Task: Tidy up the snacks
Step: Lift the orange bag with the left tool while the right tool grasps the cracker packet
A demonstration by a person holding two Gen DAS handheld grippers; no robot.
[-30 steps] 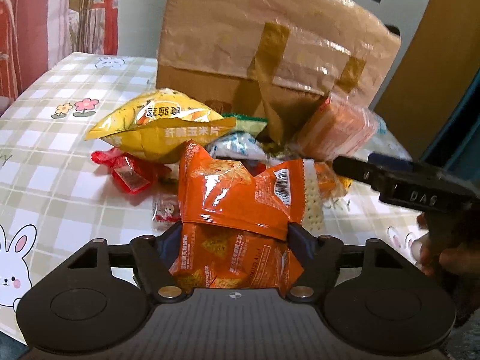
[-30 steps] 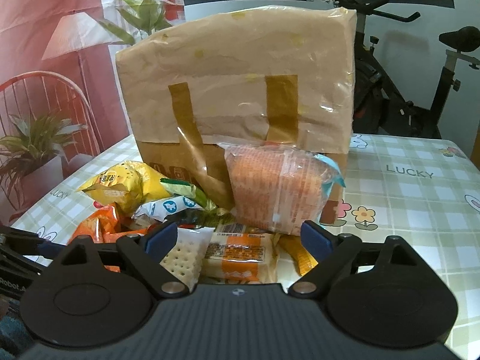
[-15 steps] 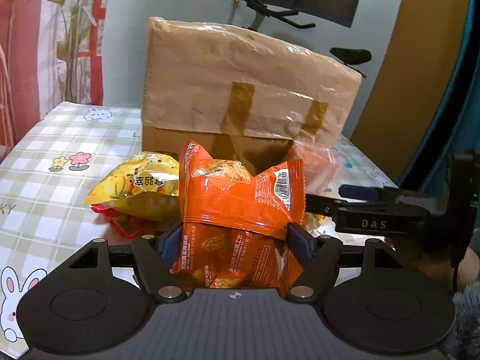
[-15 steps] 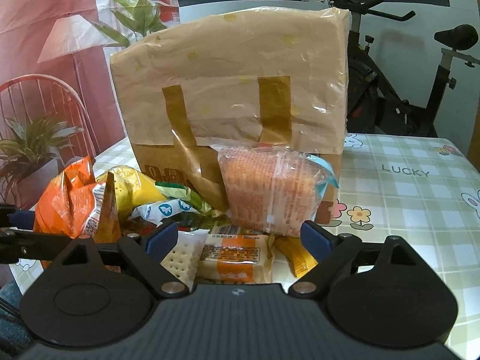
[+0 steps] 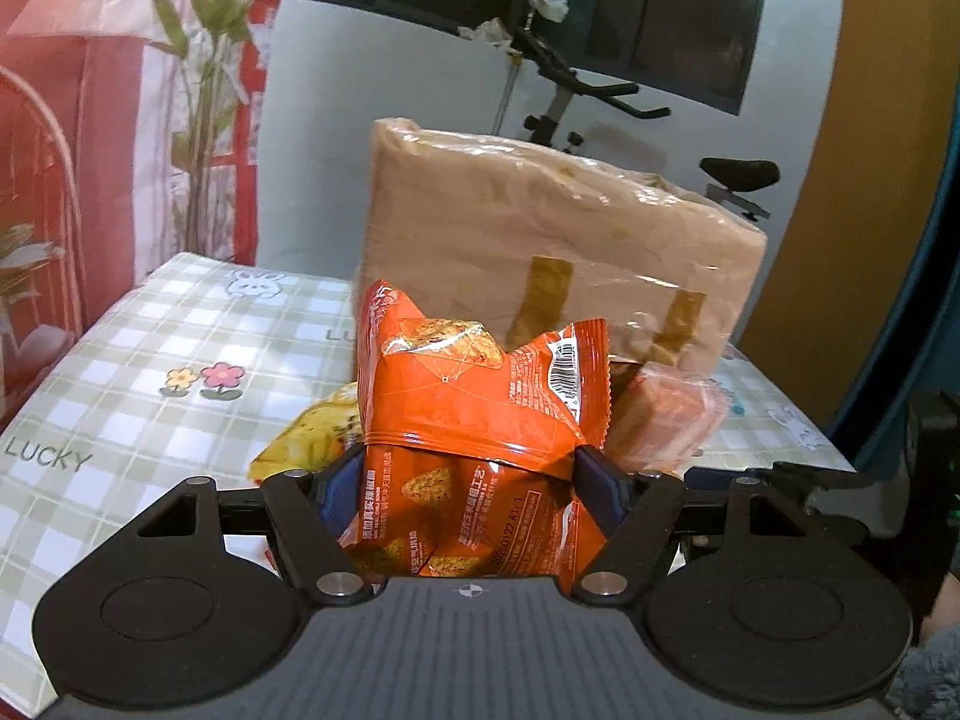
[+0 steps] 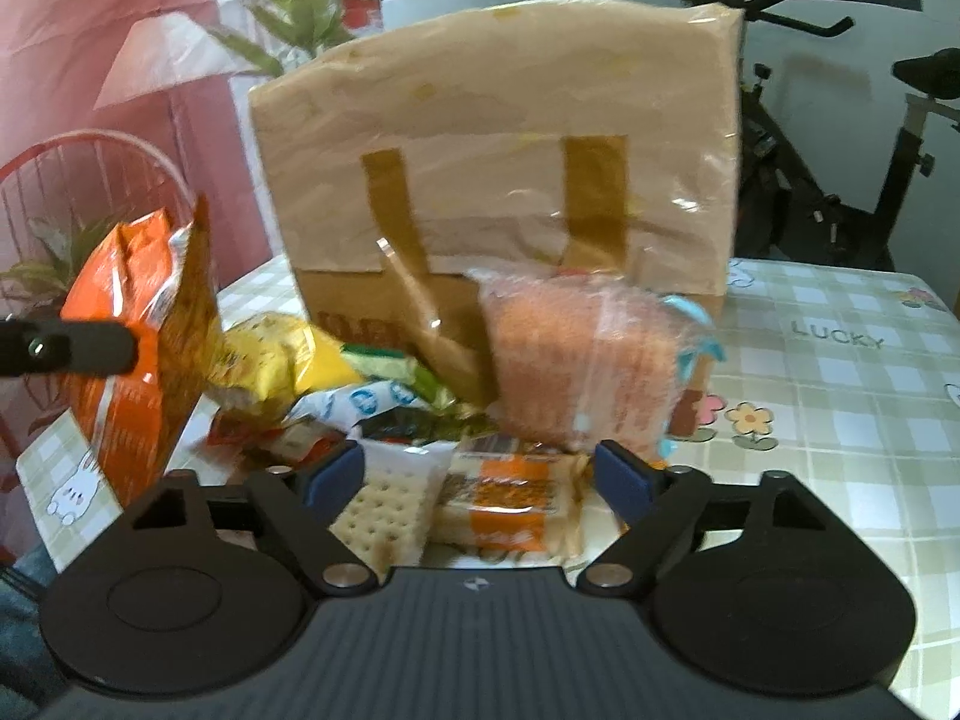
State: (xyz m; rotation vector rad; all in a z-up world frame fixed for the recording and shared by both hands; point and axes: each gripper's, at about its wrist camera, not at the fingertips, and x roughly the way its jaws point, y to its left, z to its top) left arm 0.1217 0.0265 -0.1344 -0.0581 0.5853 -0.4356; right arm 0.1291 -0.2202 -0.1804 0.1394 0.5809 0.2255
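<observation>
My left gripper (image 5: 471,483) is shut on an orange snack bag (image 5: 480,408) and holds it up above the table. The same bag (image 6: 141,348) shows at the left of the right wrist view, lifted above the pile. My right gripper (image 6: 477,474) is open and empty, low over a cracker pack (image 6: 384,516) and an orange-labelled pack (image 6: 510,504). A snack pile lies in front of a brown paper bag (image 6: 510,138): a yellow chip bag (image 6: 282,354), a clear pack of orange wafers (image 6: 576,360), and small wrapped pieces.
The table has a green checked cloth (image 6: 840,420) with flowers and bunnies. The tall paper bag (image 5: 552,240) stands at the back of the pile. An exercise bike (image 6: 870,138) stands behind the table. Bare cloth (image 5: 150,360) lies left of the pile.
My left gripper has risen with the orange bag, lifting it off the pile and toward the paper bag. My right gripper has edged slightly closer to the pile, still open.
</observation>
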